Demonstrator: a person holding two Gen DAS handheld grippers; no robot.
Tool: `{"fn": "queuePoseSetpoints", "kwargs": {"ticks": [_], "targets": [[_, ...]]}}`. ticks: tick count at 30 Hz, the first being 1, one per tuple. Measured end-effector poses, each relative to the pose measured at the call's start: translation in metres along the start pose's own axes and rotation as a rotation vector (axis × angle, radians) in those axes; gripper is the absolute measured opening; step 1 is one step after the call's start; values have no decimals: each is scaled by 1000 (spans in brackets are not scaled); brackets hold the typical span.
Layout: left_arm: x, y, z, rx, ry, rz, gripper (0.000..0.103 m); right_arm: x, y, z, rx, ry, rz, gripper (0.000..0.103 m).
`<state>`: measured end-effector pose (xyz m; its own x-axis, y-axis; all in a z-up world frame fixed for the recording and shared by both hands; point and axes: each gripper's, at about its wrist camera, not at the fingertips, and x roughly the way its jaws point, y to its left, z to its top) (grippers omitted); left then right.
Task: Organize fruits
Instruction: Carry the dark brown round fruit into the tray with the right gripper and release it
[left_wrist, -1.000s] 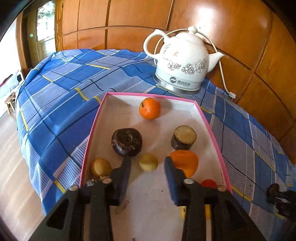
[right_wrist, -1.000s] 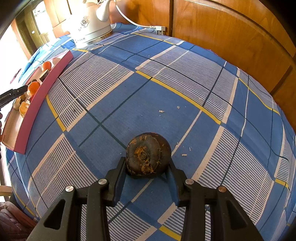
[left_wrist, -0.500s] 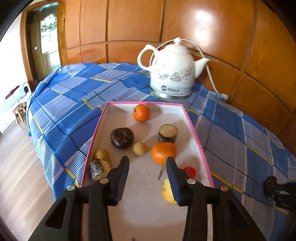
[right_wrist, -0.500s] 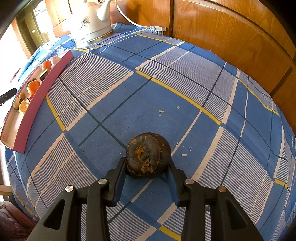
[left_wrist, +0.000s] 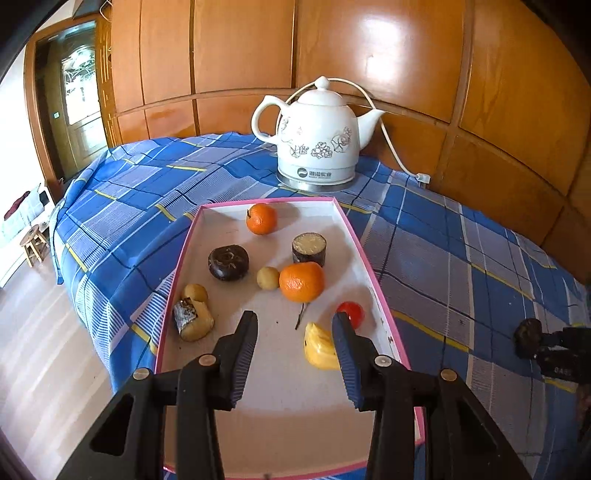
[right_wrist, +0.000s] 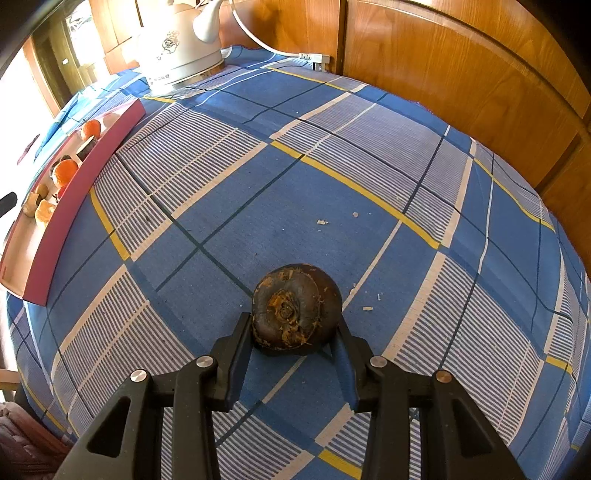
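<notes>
My left claw (left_wrist: 294, 326) hung released over the pink-rimmed tray (left_wrist: 364, 254), its ribbed pads empty. Below lay a cut chunk (left_wrist: 192, 321), a dark wrinkled fruit (left_wrist: 228, 262), a small tan ball (left_wrist: 268, 277), two glossy oranges (left_wrist: 301, 281), a dark stub (left_wrist: 309, 248) and a yellow wedge (left_wrist: 318, 347). Off to the right, on the checked cloth (right_wrist: 332, 155), my right claw (right_wrist: 295, 326) was clenched on a squat, rough brown fruit (right_wrist: 295, 308) resting well apart from the tray.
</notes>
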<state>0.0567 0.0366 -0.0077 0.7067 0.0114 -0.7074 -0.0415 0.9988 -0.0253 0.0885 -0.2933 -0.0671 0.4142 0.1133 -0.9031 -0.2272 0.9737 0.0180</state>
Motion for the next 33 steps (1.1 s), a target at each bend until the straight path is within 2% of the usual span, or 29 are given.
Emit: {"fn": "queuePoseSetpoints", "kwargs": {"ticks": [11, 17, 22, 27, 33], "targets": [[-6, 6, -9, -3, -1, -5, 43, -1, 1, 0, 9, -3, 0, 41], [-6, 17, -12, -24, 4, -2, 43, -13, 17, 9, 7, -20, 69, 41], [-6, 34, -12, -68, 1, 12, 43, -29, 64, 29, -54, -68, 179, 41], [-8, 58, -15, -117, -5, 47, 43, -40, 131, 54, -160, -107, 289, 41], [-10, 84, -23, -164, -5, 85, 43, -36, 209, 78, -250, -111, 385, 41]]}}
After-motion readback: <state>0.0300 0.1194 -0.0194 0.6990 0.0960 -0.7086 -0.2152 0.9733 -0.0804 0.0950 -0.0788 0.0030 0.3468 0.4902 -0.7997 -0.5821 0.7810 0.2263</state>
